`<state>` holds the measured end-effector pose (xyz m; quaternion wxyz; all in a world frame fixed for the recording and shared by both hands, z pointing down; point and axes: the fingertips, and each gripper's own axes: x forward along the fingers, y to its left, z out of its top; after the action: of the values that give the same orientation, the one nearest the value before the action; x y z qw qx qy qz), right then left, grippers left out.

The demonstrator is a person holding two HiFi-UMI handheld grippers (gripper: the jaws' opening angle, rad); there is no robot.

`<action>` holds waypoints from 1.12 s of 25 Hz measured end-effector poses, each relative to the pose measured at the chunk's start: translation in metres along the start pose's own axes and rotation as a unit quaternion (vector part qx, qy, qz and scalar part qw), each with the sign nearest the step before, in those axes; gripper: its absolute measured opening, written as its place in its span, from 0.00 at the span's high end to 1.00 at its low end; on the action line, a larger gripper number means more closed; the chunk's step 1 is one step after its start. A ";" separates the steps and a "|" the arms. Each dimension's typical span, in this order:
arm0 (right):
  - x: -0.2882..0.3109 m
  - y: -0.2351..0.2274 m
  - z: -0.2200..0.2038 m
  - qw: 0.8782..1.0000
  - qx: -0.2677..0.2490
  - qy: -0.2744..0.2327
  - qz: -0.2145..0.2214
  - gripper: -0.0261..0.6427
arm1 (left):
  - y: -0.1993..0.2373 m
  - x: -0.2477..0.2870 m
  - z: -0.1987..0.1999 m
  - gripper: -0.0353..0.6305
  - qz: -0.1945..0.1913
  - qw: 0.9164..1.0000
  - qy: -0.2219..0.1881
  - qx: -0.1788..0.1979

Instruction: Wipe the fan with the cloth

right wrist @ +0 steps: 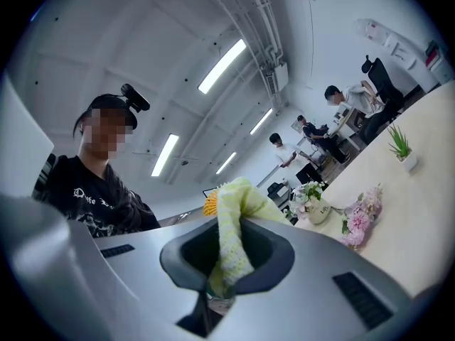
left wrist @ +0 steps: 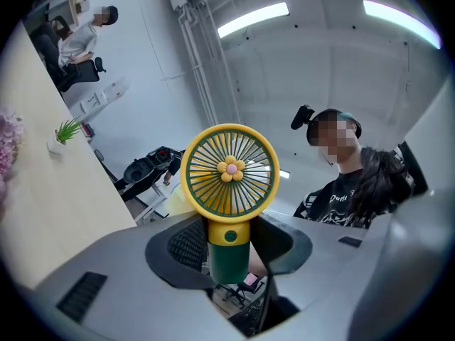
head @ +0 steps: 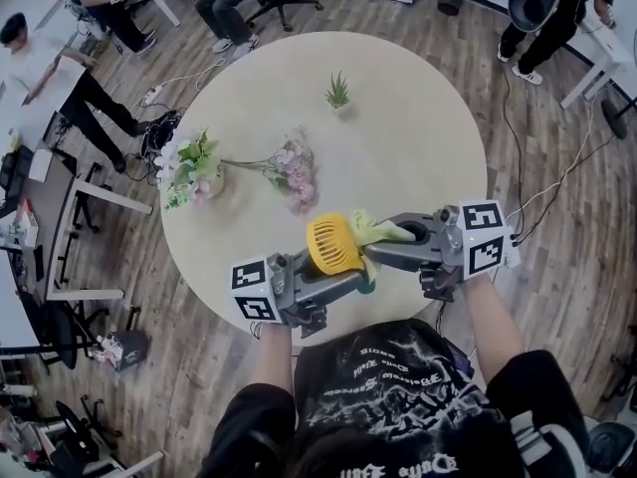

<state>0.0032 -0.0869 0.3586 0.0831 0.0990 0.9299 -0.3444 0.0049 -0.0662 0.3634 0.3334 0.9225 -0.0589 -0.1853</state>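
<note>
A small hand fan (head: 332,244) with a round yellow grille and a dark green handle is held up over the near edge of the round table (head: 418,127). My left gripper (head: 350,279) is shut on the fan's (left wrist: 229,172) green handle, and the grille with its flower centre stands upright above the jaws. My right gripper (head: 398,239) is shut on a pale yellow-green cloth (head: 376,231). In the right gripper view the cloth (right wrist: 234,226) rises from between the jaws and folds over, with a bit of the yellow fan (right wrist: 210,204) just behind it. Cloth and grille touch in the head view.
On the table stand a vase of flowers (head: 191,172), a loose pink bunch (head: 294,175) and a small potted plant (head: 338,93). Several people sit or stand around the room, with office chairs, desks and floor cables beyond the table.
</note>
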 end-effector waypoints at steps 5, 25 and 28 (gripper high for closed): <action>0.006 0.018 0.000 0.999 -0.034 0.016 0.022 0.91 | 0.004 -0.002 -0.003 0.65 0.010 1.000 0.013 -0.002; -0.002 -0.004 0.007 0.998 0.029 -0.044 -0.029 0.91 | -0.003 0.006 0.009 0.65 -0.004 1.000 -0.025 0.007; 0.001 -0.002 0.008 0.997 0.015 -0.065 -0.040 0.91 | 0.001 0.003 0.016 0.65 0.015 0.997 -0.069 0.011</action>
<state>0.0021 -0.0937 0.3536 0.1283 0.0401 0.9204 -0.3670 0.0013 -0.0771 0.3512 0.3213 0.9100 -0.0975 -0.2434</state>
